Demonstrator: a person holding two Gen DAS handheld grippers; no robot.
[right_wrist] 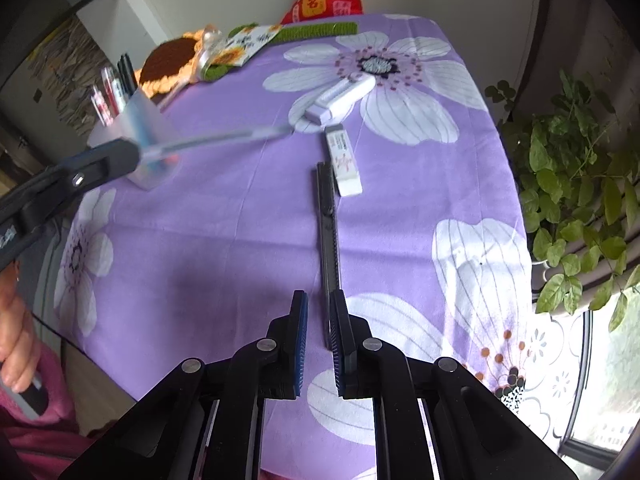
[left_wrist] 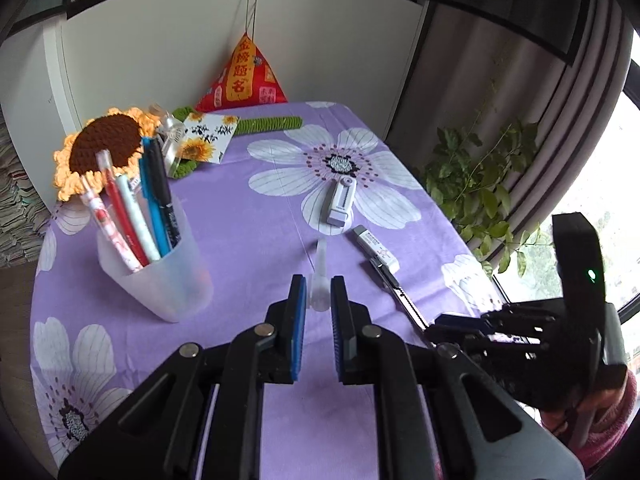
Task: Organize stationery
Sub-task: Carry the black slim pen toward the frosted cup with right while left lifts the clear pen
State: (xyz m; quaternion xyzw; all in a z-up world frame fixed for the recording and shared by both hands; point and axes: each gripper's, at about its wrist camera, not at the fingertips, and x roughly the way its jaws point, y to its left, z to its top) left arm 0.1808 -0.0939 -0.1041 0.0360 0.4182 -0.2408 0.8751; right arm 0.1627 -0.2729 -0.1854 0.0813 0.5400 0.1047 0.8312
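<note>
My left gripper [left_wrist: 319,280] is shut on a translucent white pen [left_wrist: 320,256] and holds it clear of the purple flowered cloth [left_wrist: 248,216]. In the right wrist view the same left gripper [right_wrist: 136,156] carries the pen [right_wrist: 224,136] in front of the frosted cup [right_wrist: 148,120]. That cup [left_wrist: 168,280] stands to the left with several pens in it. A black utility knife [right_wrist: 330,232] lies flat on the cloth. Its near end shows in the narrow gap of my shut right gripper [right_wrist: 319,296], with cloth visible beside it. A white eraser [right_wrist: 344,160] and a white correction tape [right_wrist: 340,98] lie beyond.
A crocheted sunflower [left_wrist: 104,144], a small bottle and a flowered card sit at the back left. A red pyramid pouch [left_wrist: 244,76] leans in the corner. A leafy plant [right_wrist: 568,184] hangs past the table's right edge by the window. A person's hand [right_wrist: 16,344] is at the left.
</note>
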